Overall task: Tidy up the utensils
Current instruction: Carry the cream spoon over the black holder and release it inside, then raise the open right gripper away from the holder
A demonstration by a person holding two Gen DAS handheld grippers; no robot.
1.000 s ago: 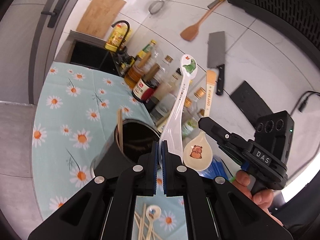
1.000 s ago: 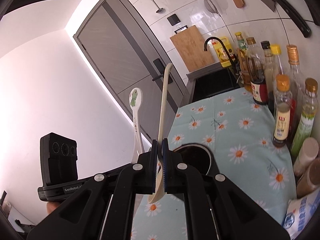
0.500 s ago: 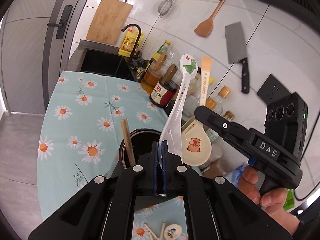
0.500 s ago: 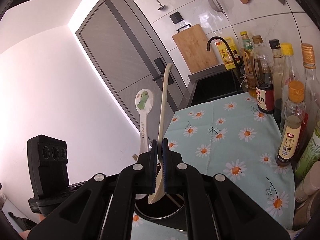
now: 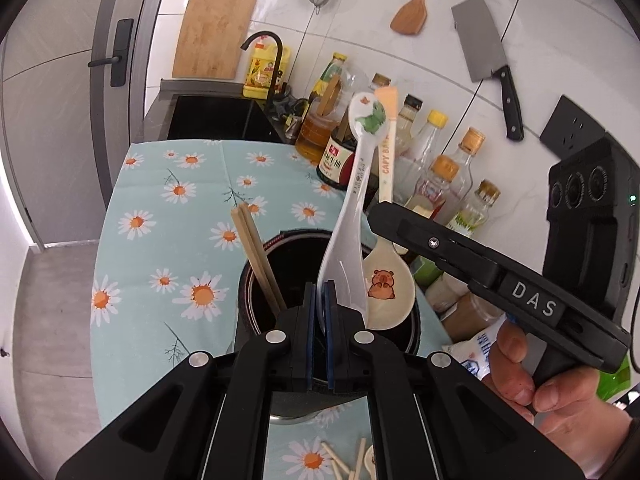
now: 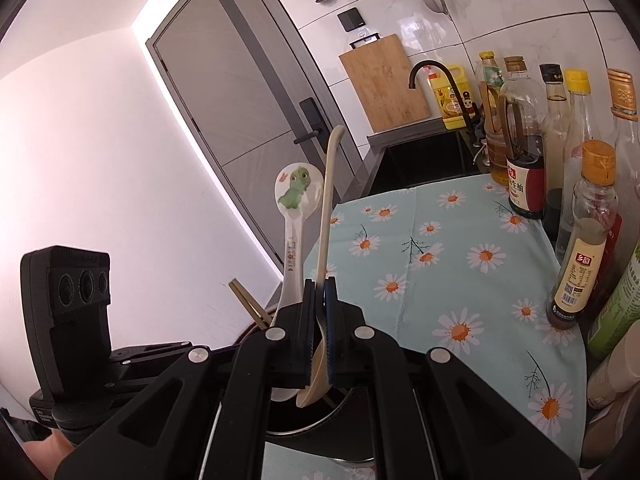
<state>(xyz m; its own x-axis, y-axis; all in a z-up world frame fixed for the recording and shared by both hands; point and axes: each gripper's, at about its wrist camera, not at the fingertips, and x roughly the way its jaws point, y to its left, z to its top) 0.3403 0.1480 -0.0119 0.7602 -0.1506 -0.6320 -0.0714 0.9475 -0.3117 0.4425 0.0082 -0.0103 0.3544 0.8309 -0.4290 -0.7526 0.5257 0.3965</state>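
I have both grippers clamped down to a sliver, each on a spoon: the left gripper (image 5: 319, 304) pinches the white dinosaur spoon (image 5: 352, 208) low on its bowl end, handle standing up, and the right gripper (image 6: 319, 304) pinches the cream capybara spoon (image 6: 325, 240) the same way, bowl down. Both bowls hang at the mouth of the dark utensil holder (image 5: 256, 320), which sits on the daisy tablecloth (image 5: 160, 216) with a pair of chopsticks (image 5: 256, 256) already leaning inside. My worry is crowding: the two spoons sit almost touching over one opening, so if I let go of both together they could knock each other, or one could catch the rim and tip out onto the cloth. The chopsticks could also be jostled. The grips are narrow and low, so either long handle could swing as the pads ease off. The left wrist view shows me the capybara picture, the holder's inside and more loose utensils (image 5: 352, 464) lying nearer to me; the right wrist view hides those, but shows both bowl tips dipping just past the holder's rim.
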